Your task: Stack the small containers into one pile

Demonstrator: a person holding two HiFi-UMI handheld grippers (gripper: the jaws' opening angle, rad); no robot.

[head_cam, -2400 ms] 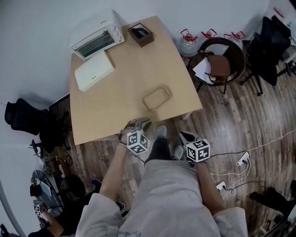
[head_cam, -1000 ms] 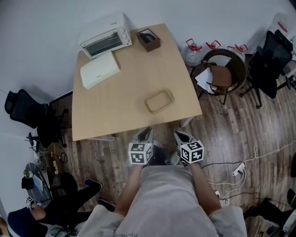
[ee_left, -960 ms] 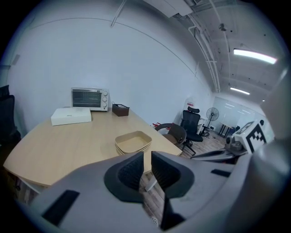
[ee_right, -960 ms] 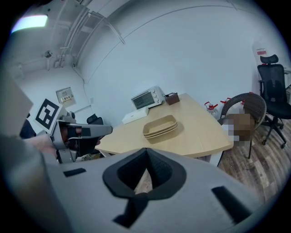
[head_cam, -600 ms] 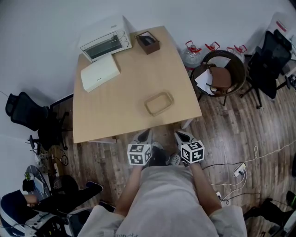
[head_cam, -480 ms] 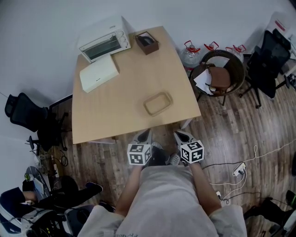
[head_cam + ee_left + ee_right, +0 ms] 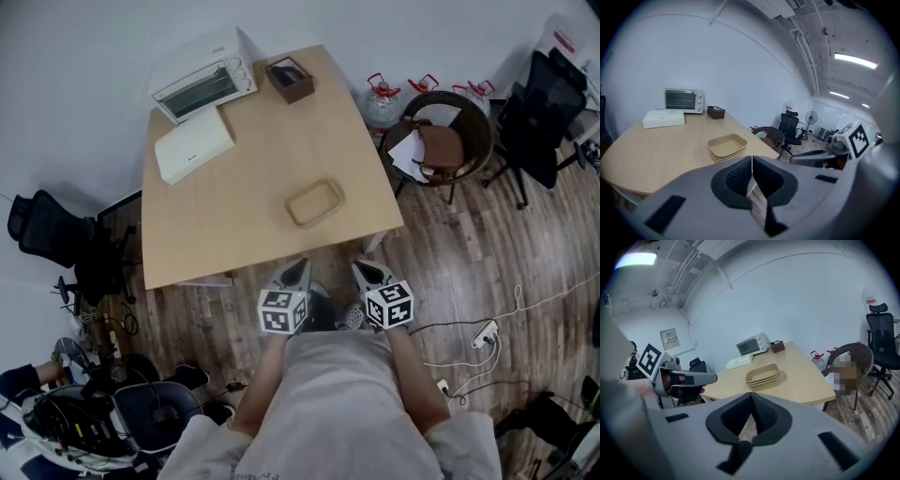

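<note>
A pile of tan shallow containers (image 7: pixel 313 202) sits nested near the front right part of the wooden table (image 7: pixel 216 216); it also shows in the left gripper view (image 7: pixel 727 146) and the right gripper view (image 7: pixel 762 373). Both grippers hang in front of the table's near edge, over the floor and close to my body. My left gripper (image 7: pixel 299 267) is shut and empty, its jaws meeting (image 7: pixel 752 161). My right gripper (image 7: pixel 362 270) is likewise shut with nothing in it (image 7: pixel 751 403). Neither touches the containers.
At the table's far end stand a white toaster oven (image 7: pixel 202 77), a flat white box (image 7: pixel 193 143) and a small brown box (image 7: pixel 289 79). A round wicker chair (image 7: pixel 441 131) and water jugs (image 7: pixel 382 98) stand right of the table; a black office chair (image 7: pixel 47 230) stands at the left.
Since 2.4 s ago both grippers have drawn together and a little back from the table edge. Over the last second they hold still; the view has shifted slightly.
</note>
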